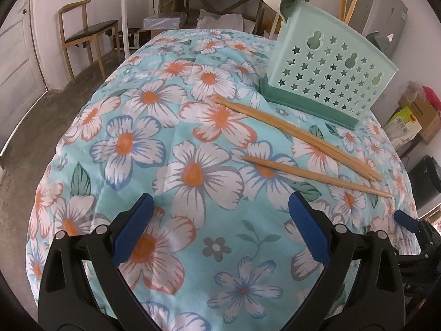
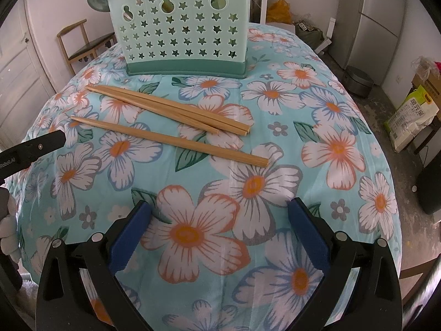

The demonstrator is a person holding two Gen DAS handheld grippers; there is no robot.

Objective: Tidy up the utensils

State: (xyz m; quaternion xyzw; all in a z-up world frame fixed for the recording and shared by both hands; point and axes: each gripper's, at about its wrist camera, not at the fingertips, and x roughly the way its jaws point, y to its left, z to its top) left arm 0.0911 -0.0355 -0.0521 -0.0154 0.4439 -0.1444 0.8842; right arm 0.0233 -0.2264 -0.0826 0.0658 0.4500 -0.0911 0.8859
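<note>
While nothing is yet between them, the fingers of my right gripper (image 2: 219, 229) stand wide apart and empty above the flowered cloth (image 2: 193, 234) on the worktop, and my left gripper (image 1: 220, 220) hangs just as open and empty beside it, both held low, I judge, so either can drop onto a stick. Just ahead lies a single chopstick (image 2: 168, 141) on its own, then a pair of chopsticks (image 2: 171, 109) touching along their length. Farthest stands the green utensil holder (image 2: 179, 33), upright and near the sticks, already carrying a few utensils, where I reckon these belong.
</note>
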